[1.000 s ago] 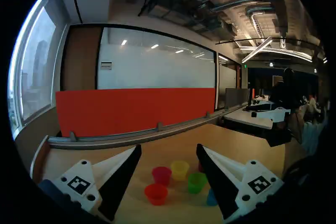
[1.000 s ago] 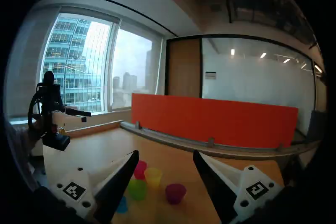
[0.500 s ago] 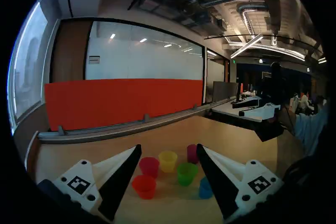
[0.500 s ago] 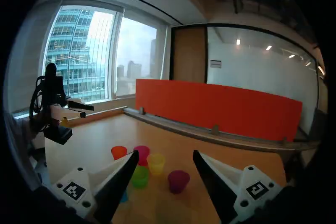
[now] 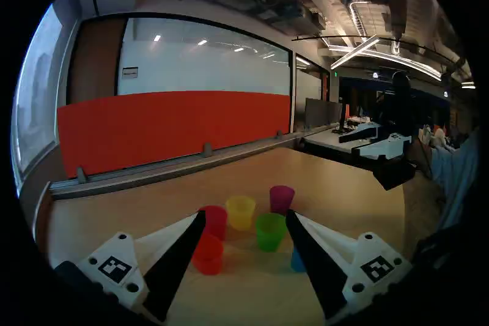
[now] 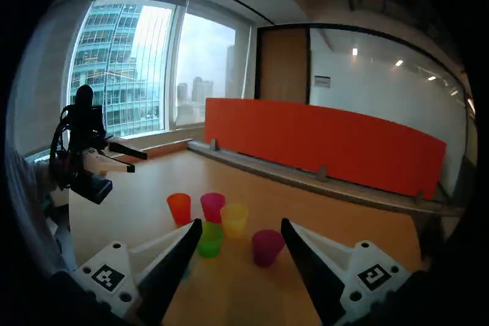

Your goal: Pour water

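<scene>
Several small coloured cups stand clustered on a wooden table (image 5: 348, 203). In the left gripper view I see a yellow cup (image 5: 240, 211), a green cup (image 5: 269, 231), a purple cup (image 5: 281, 199), a pink cup (image 5: 215, 219), an orange-red cup (image 5: 208, 255) and a blue cup (image 5: 297, 260) partly behind one finger. My left gripper (image 5: 244, 213) is open above the table, short of the cups. The right gripper view has the orange cup (image 6: 179, 208), pink cup (image 6: 213, 206), yellow cup (image 6: 234, 219), green cup (image 6: 210, 239) and purple cup (image 6: 267, 246). My right gripper (image 6: 240, 222) is open too, holding nothing.
An orange partition (image 5: 171, 124) with a metal rail runs along the table's far edge. Large windows (image 6: 122, 69) lie beyond. The other gripper and the hand holding it show at the right (image 5: 382, 145) and at the left (image 6: 91, 158). More desks stand at the back right.
Both views have tipped downward, so the cups sit higher in the pictures and more of them show. Both grippers stayed open.
</scene>
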